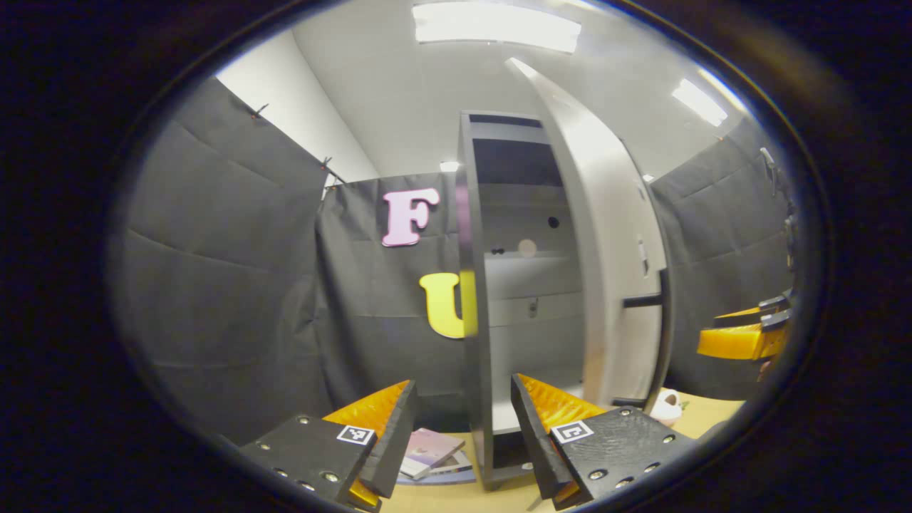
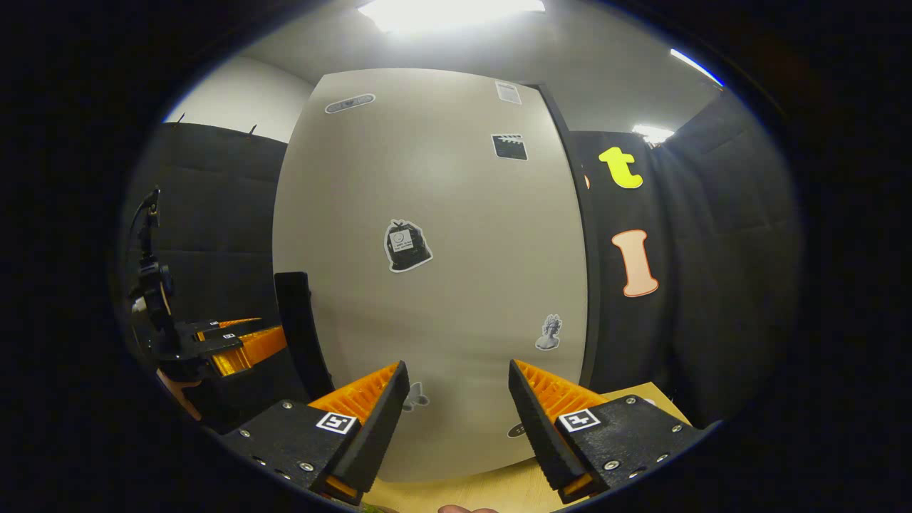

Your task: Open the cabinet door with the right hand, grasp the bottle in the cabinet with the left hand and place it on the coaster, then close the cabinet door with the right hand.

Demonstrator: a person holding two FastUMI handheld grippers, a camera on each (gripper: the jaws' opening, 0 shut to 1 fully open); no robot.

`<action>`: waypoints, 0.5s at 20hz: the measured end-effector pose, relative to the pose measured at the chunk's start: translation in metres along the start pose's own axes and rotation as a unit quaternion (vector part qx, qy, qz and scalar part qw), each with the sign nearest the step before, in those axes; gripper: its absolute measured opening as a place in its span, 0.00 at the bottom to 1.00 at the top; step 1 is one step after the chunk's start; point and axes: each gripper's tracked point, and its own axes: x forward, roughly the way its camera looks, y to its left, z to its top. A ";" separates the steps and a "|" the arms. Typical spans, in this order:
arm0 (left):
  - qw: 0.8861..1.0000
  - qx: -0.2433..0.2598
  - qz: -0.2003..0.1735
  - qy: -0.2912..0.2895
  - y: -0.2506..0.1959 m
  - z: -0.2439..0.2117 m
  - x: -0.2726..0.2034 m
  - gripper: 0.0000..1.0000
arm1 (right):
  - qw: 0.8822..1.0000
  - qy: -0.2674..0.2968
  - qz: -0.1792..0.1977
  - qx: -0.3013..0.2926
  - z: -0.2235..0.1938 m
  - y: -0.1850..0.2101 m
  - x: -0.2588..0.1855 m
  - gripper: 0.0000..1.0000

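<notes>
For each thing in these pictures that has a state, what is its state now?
cabinet door: swung partly open.
cabinet: interior exposed, no bottle seen on the visible shelves.
left gripper: open, holding nothing.
right gripper: open, facing the door's outer face, holding nothing.

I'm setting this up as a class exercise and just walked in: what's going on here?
A person is working a tall cabinet with a claw in each hand. Its door stands partly open. The left claw is open, empty, and aimed at the shelves inside; no bottle can be made out there. The right claw faces the door's sticker-covered outer face, open and gripping nothing, just right of the dark handle.
</notes>
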 end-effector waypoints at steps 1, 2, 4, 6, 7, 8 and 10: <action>1.000 -0.005 -0.018 0.000 -0.009 0.001 -0.002 0.80 | 1.000 0.002 0.001 -0.002 -0.001 -0.001 0.001 0.87; 1.000 -0.014 -0.028 -0.007 -0.015 0.005 -0.005 0.77 | 1.000 0.003 0.005 -0.003 -0.001 0.000 0.002 0.88; 0.999 -0.022 -0.019 -0.014 -0.012 0.009 -0.013 0.78 | 1.000 0.008 0.012 -0.004 -0.003 -0.001 0.003 0.88; 1.000 -0.022 -0.005 -0.001 -0.006 0.004 -0.015 0.78 | 1.000 0.012 0.015 -0.004 -0.002 -0.003 0.004 0.88; 1.000 -0.019 0.003 0.005 -0.006 0.002 -0.016 0.78 | 1.000 0.014 0.010 -0.004 -0.002 -0.005 0.005 0.87; 1.000 -0.016 0.010 0.010 -0.005 0.002 -0.019 0.78 | 1.000 0.018 -0.001 -0.004 -0.003 -0.012 0.008 0.88; 0.999 -0.001 0.037 0.027 -0.002 0.000 -0.018 0.78 | 1.000 0.023 -0.019 0.006 -0.003 -0.023 0.012 0.88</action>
